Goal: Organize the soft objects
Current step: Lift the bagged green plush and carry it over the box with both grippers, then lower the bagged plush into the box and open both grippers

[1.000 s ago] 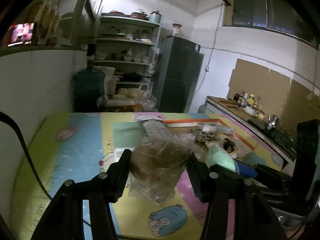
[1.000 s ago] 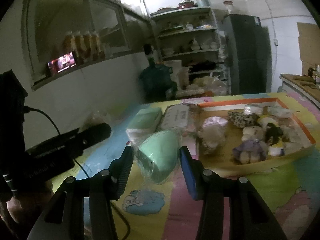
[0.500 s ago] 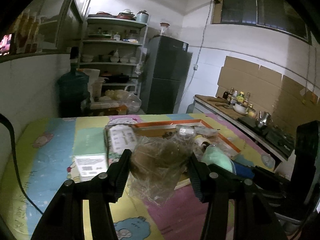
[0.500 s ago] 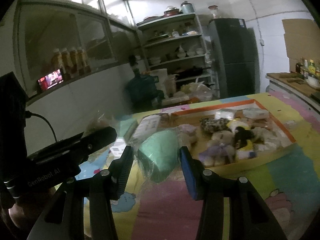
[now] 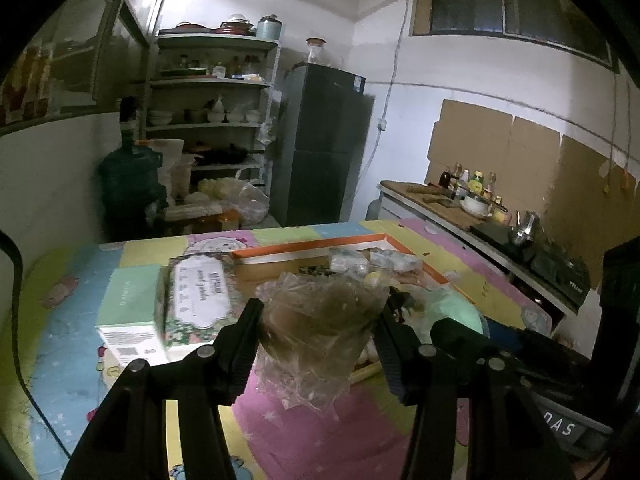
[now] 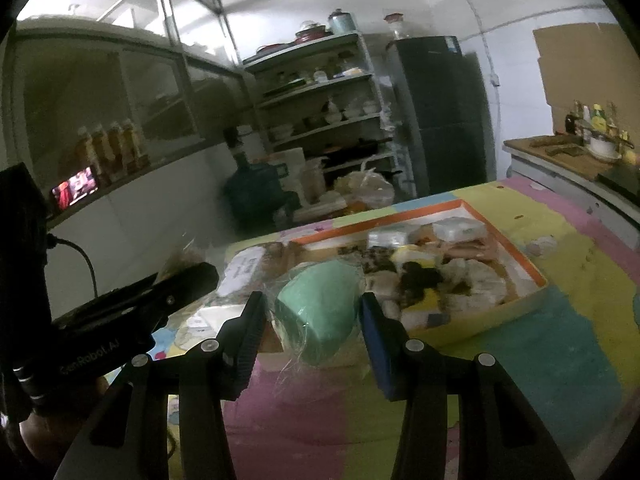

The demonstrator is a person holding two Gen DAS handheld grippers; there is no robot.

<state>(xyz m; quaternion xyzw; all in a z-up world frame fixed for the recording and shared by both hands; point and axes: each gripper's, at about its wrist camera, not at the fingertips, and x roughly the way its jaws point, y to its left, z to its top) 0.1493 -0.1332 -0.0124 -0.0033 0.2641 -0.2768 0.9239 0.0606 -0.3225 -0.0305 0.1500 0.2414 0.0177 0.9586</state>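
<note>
Over patchwork mat [image 5: 280, 432], both jaws clamp bagged brown toy [image 5: 320, 320], green toy [image 6: 320, 312]

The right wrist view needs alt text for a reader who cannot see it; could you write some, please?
The right gripper clamps a mint-green soft object in clear plastic above a pastel play mat. Just beyond lies an orange-rimmed tray crowded with plush toys.

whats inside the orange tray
The orange tray holds a heap of plush toys and white packets. Its near left part is hidden behind the green bundle.
</note>
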